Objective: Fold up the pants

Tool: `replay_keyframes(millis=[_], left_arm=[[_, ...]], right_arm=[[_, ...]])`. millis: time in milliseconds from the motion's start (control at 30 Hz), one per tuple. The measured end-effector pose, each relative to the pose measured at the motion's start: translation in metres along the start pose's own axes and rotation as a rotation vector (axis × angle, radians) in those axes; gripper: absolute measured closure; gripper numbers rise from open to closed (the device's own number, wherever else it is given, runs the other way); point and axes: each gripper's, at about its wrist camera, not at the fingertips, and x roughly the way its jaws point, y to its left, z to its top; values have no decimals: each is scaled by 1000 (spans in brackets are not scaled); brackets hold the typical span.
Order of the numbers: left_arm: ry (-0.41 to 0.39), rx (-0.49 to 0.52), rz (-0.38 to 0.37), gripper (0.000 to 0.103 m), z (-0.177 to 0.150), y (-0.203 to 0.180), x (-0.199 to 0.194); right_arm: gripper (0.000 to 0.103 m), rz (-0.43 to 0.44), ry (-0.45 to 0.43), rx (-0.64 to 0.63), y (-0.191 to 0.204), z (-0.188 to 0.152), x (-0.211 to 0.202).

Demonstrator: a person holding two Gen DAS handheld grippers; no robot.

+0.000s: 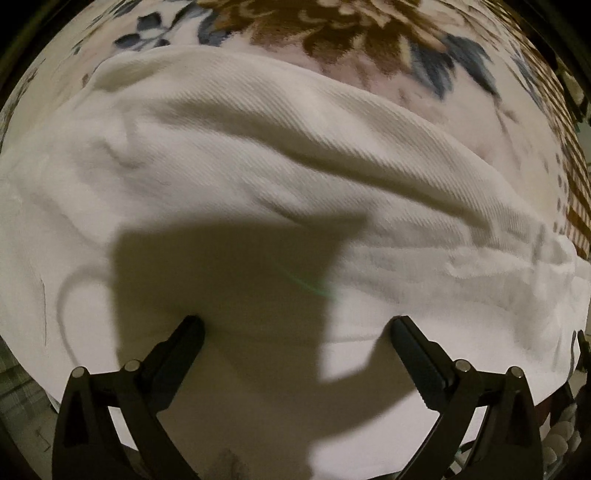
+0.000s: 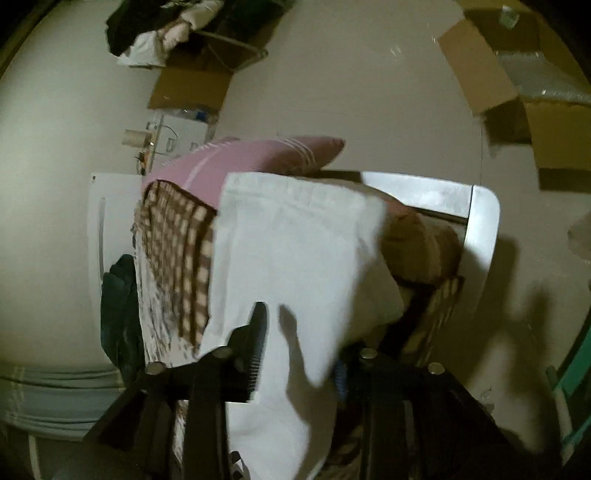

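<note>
White pants lie spread on a floral blanket and fill the left wrist view. My left gripper is open just above the cloth, its shadow falling on it, and holds nothing. In the right wrist view the white pants hang from my right gripper, which is shut on the fabric. The left finger shows; the right one is hidden behind the cloth. The view is blurred.
Below the hanging pants are a pink pillow, a brown checked cloth and a white frame. Cardboard boxes and a clothes pile lie on the floor.
</note>
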Motion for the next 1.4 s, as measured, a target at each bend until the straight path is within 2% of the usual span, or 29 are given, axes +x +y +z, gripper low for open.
replay_keyframes(millis=[67,100,167,233,300,367,400,467,500,533,567,600,667,733,867,1000,1067,1200,1400], left_arm=[[3,-1,-1,0,4,-4,1],[6,1,-4,0,5,-4,1],[8,7,-11,0,6,-3,1],[13,12,-14,0,12,18,6],[18,12,-14,0,18,24,5],[18,8,-13,0,17,25,4],[16,5,-13,0,20,25,4],[12,4,-11,0,28,25,7],[8,3,-9,0,29,23,9],[5,2,-9,0,28,23,9],[2,3,-8,0,27,22,8],[1,4,-8,0,26,22,8],[2,5,-13,0,23,22,7],[8,11,-16,0,21,22,6],[15,15,-18,0,8,25,-2],[21,35,-5,0,9,18,-11],[17,55,10,0,9,17,-17],[-41,83,27,0,6,22,-41],[-116,107,29,0,1,45,-85]], right_arm=[[68,38,-2,30,-4,5,9],[97,40,-14,41,-3,6,7],[96,-26,-47,5,7,9,3],[96,-18,-64,-22,15,10,0],[94,1,-45,2,12,12,5],[86,5,-13,15,6,14,14],[73,13,4,11,6,14,20],[55,48,17,-31,15,12,26],[55,40,15,-60,22,11,28],[56,23,27,-83,29,10,32],[80,10,32,-99,33,10,34],[96,-32,27,-131,39,10,36],[96,-79,3,-147,43,13,32],[96,-81,-26,-103,36,18,25],[96,-50,-21,-72,24,14,26],[96,-56,-30,-110,34,10,23],[96,-52,-42,-136,47,5,16],[96,-36,-66,-240,94,-20,0],[96,31,-40,-406,179,-92,-7]])
